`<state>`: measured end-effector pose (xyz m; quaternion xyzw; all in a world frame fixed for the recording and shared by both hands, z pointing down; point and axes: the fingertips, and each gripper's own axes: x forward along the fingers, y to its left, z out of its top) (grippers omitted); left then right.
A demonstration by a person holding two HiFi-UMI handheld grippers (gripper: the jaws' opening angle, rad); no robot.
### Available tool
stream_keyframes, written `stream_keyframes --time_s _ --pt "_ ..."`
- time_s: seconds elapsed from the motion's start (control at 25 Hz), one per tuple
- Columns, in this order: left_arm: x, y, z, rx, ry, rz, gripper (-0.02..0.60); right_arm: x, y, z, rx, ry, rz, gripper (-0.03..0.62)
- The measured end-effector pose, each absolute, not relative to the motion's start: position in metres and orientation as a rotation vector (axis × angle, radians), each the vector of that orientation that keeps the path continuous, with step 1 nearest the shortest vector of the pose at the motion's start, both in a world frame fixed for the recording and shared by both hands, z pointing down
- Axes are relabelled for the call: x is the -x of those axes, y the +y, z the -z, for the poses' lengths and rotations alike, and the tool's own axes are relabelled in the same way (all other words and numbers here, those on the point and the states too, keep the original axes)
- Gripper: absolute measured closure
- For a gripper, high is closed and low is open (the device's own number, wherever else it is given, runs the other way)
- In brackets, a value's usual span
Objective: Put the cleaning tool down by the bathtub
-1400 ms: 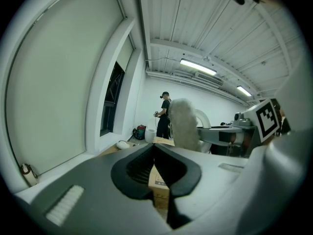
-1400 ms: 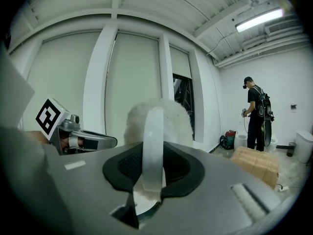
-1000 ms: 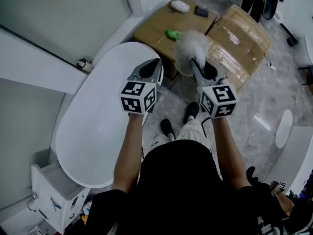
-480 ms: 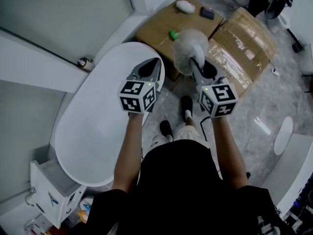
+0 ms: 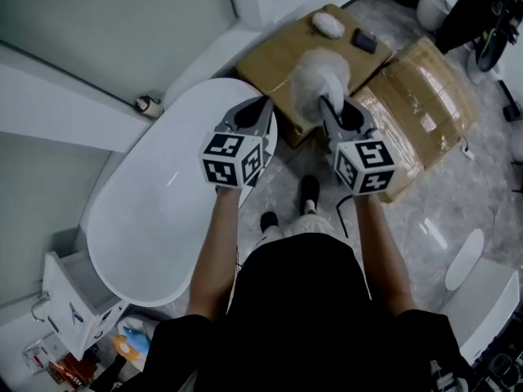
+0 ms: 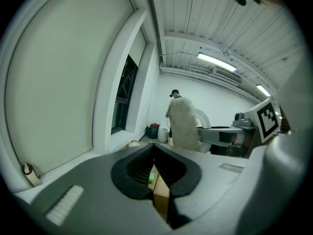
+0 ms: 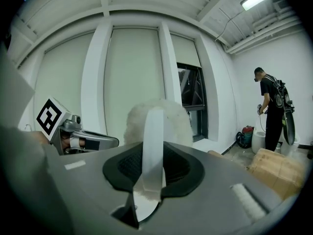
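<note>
The cleaning tool is a fluffy white duster (image 5: 319,76) on a flat white handle (image 7: 151,146). My right gripper (image 5: 339,109) is shut on that handle and holds the fluffy head up over the edge of a cardboard box. The right gripper view shows the handle pinched between the black pads (image 7: 178,168). The white oval bathtub (image 5: 155,211) lies at the left. My left gripper (image 5: 260,109) hovers over the tub's near end, shut with nothing in it. In the left gripper view the duster (image 6: 182,124) stands just right of the left gripper (image 6: 154,146).
Two cardboard boxes (image 5: 286,51) (image 5: 425,96) lie ahead on the marble floor, with a white lump (image 5: 328,24) and a dark item (image 5: 365,41) on the first. A small white cabinet (image 5: 73,300) stands behind the tub. A person (image 7: 271,111) stands far off.
Both grippers and the duster have moved forward along the tub towards the cardboard boxes. The boxes look closer, and the duster now hides the small green item on the box.
</note>
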<state>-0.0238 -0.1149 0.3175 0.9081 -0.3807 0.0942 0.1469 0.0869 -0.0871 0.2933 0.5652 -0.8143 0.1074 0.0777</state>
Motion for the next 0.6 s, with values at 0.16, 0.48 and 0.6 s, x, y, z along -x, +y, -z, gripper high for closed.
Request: stream_keyframes --time_s 0.16,0.48,0.6 --pt "0.013 -0.144 -0.32 -2.589 -1.157 -0.278 0.584 -0.099 -0.124 -0.297 -1.634 -2.475 -0.322 0.503" --pt "-0.01 -0.194 -0.321 -2.522 -1.287 -0.262 0.584 -0.118 -0.185 -0.299 -1.48 -2.558 -0.32 0.503" --pt "-0.016 -0.204 -0.326 -2.492 -1.325 -0.271 0.584 -0.128 -0.201 -0.306 -1.453 -2.559 -0.343 0.503"
